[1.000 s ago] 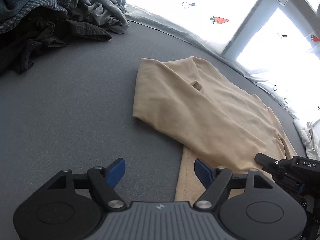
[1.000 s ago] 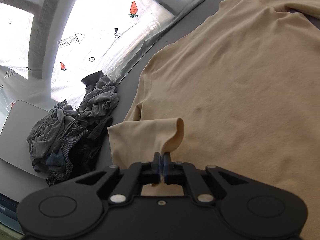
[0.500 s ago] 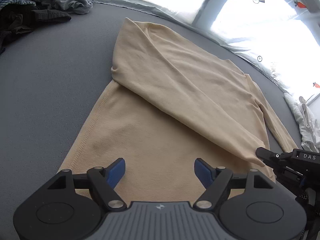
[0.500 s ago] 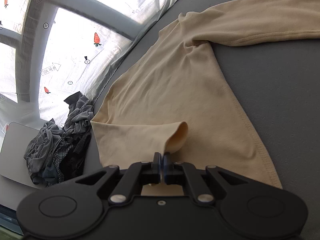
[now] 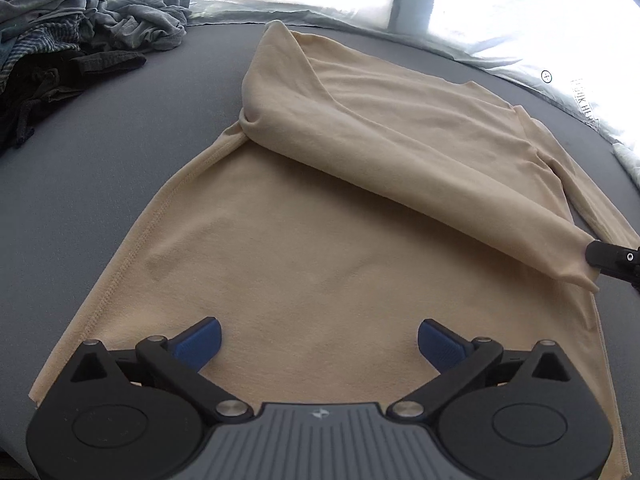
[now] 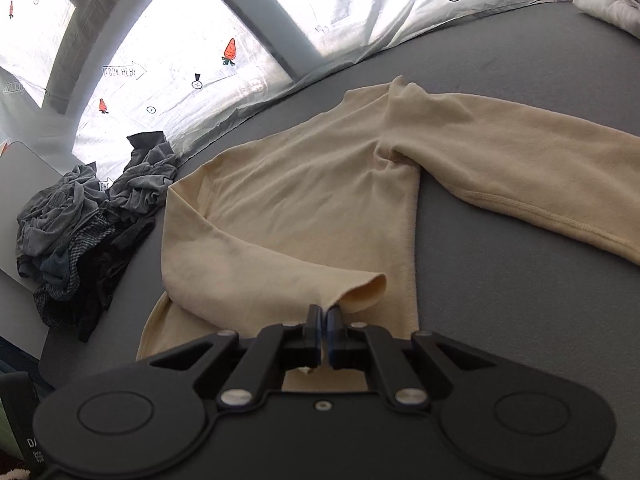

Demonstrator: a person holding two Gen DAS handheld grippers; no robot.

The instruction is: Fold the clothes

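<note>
A beige long-sleeved top (image 5: 320,248) lies spread on the grey table (image 5: 100,168), its hem toward the near edge and its shoulders toward the far edge, where crinkled white sheeting printed with carrots (image 6: 229,50) and "LOOK HERE" arrows runs under the bright windows. One sleeve (image 5: 400,148) is drawn slantwise across the body of the top, from the shoulder near the far edge down toward the right side, and its cuff (image 6: 360,288) is pinched in the right gripper (image 6: 324,316), whose claw is pressed together on the fabric, the cuff opening puckered just beyond the tips. The other sleeve (image 6: 520,168) lies stretched out flat on the bare table toward the right edge. The left gripper (image 5: 318,340) hangs over the lower part of the top, near the hem; its claw has just been opening and stands spread wide, blue pads (image 5: 200,340) well apart, with nothing caught between them. At the far left corner sits a heap of grey and dark clothes (image 5: 72,40), well apart from the beige top. Something white (image 6: 612,4) lies at the far right corner.
</note>
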